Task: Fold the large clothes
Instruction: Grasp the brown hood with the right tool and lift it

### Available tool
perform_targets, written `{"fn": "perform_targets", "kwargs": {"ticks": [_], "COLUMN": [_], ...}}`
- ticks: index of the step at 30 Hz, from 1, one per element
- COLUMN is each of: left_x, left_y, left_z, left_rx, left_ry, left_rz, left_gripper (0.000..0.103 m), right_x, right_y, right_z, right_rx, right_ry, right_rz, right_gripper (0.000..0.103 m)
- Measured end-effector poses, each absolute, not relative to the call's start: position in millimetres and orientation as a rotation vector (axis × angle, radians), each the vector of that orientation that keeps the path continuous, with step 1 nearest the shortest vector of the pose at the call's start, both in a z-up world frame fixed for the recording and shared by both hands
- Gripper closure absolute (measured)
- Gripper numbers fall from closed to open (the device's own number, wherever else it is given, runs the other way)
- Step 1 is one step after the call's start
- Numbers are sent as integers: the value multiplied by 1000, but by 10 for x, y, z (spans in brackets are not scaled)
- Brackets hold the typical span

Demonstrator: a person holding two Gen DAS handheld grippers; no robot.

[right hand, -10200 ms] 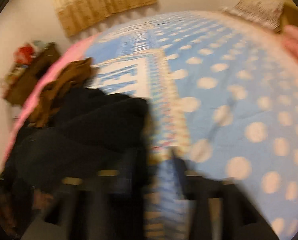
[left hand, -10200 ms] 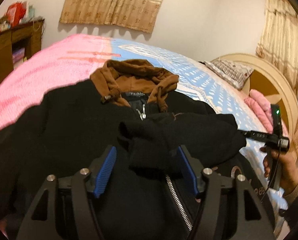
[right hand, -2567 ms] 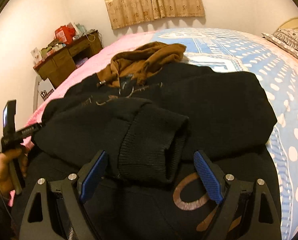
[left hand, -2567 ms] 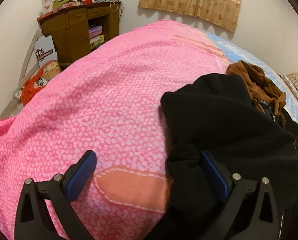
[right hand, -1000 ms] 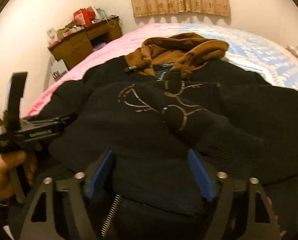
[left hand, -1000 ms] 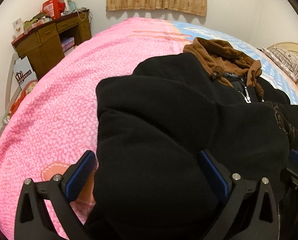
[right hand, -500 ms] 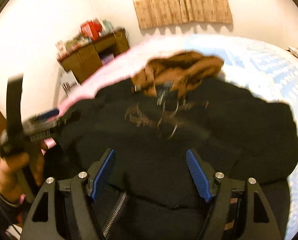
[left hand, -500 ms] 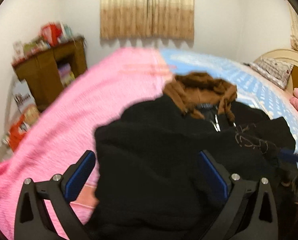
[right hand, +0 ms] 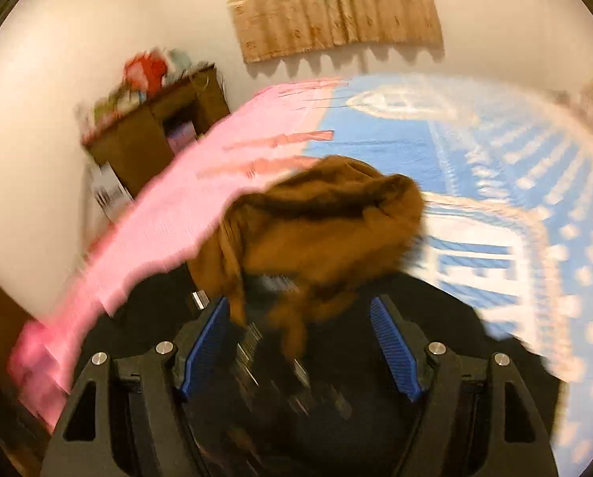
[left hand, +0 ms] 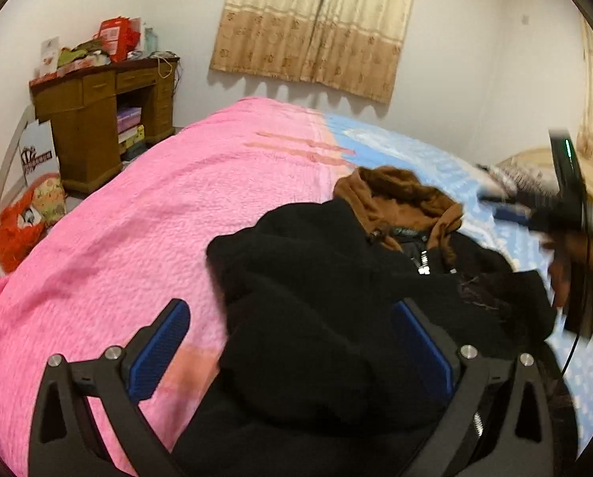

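The hoodie is seen lying on the bed, its long axis running away from both grippers, hood farthest, just ahead of the right gripper, while the left gripper is held spread and empty, like the right, over the near hem.

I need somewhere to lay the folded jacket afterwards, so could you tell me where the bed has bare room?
The pink blanket lies bare between the wooden desk and the black jacket. Blue dotted bedding beyond the brown hood also looks free, though blurred. It is crowded around the jacket, where both open grippers hover.
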State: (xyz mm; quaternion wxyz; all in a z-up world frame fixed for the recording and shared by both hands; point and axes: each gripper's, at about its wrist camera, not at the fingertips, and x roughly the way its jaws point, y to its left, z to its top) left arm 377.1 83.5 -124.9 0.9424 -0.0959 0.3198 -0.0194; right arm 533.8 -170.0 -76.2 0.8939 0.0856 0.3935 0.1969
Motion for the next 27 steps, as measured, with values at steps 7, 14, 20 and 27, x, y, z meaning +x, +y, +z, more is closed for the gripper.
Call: {"fn": "perform_targets", "kwargs": {"ticks": [7, 14, 20, 27], "left_x": [3891, 3926, 3960, 3950], "left_y": [713, 802, 850, 872], "left_z": [-1511, -1633, -1721, -1729], "left_rx": [-180, -252, -298, -309], "left_ry": [697, 748, 788, 796], "left_rz": [-48, -44, -52, -64], "left_gripper": [0, 0, 0, 0], "right_x": [6249, 6922, 7127, 7045], "right_y": [-1344, -1501, -1448, -1402], "right_z": [-893, -1264, -1421, -1472], "right_rx": [93, 365, 427, 381], "right_ry": [872, 996, 1026, 992], "right_rz": [309, 233, 190, 223], "right_gripper": [29, 29, 29, 91]}}
